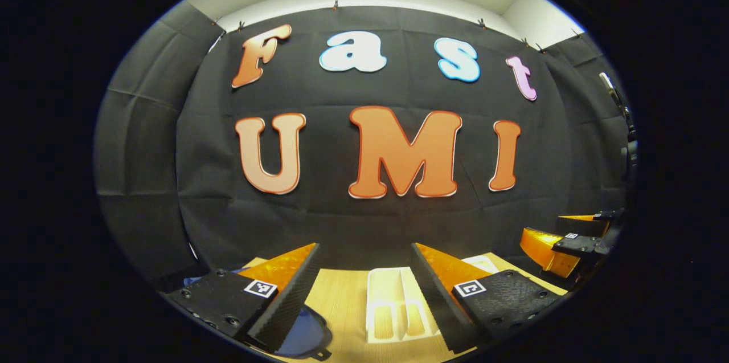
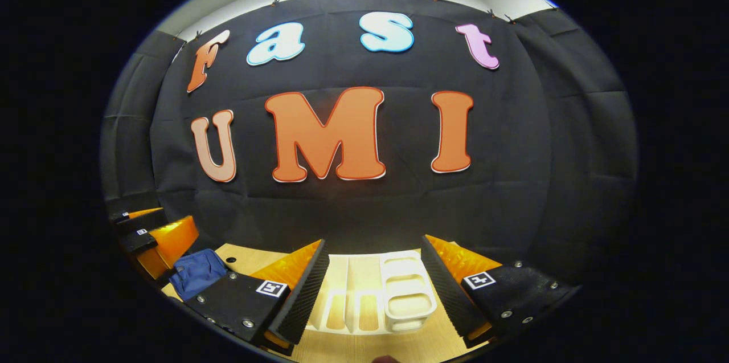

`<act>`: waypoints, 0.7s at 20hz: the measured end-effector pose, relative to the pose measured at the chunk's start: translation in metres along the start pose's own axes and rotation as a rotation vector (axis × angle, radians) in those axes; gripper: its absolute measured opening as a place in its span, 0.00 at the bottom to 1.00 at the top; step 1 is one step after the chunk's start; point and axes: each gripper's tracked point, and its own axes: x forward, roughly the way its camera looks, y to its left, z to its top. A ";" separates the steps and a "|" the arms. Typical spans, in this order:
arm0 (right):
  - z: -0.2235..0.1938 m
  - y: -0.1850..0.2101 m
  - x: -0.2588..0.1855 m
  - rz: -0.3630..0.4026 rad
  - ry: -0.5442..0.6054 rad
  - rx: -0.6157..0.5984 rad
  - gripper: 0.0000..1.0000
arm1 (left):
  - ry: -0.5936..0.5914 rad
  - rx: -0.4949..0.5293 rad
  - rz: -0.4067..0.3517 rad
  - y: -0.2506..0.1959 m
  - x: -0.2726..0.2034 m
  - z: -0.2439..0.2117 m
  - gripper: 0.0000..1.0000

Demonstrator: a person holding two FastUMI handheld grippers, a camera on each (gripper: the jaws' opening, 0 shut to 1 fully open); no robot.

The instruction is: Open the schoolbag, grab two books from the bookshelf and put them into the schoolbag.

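Note:
A white slotted bookshelf rack [image 1: 393, 306] lies on the wooden table [image 1: 342, 294], seen between the spread fingers of my left gripper [image 1: 365, 249], which is open and holds nothing. The blue schoolbag [image 1: 307, 337] peeks out under its left finger. In the right gripper view the same rack [image 2: 370, 294] sits between the fingers of my right gripper [image 2: 376, 242], also open with nothing in it. There the schoolbag [image 2: 196, 274] lies at the lower left. Both grippers hover above the table, short of the rack.
The right gripper [image 1: 561, 235] shows at the right edge of the left gripper view. The left gripper [image 2: 156, 225] shows at the left edge of the right gripper view. Black cloth walls close off the table's [image 2: 245, 257] far side.

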 end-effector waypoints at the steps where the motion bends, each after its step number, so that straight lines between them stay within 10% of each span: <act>1: 0.002 0.000 -0.001 0.000 -0.013 -0.004 1.00 | -0.016 0.007 0.000 -0.001 -0.001 0.003 0.98; 14: 0.011 0.008 -0.034 -0.018 -0.096 -0.059 0.96 | -0.070 0.038 0.021 -0.006 -0.029 0.002 0.99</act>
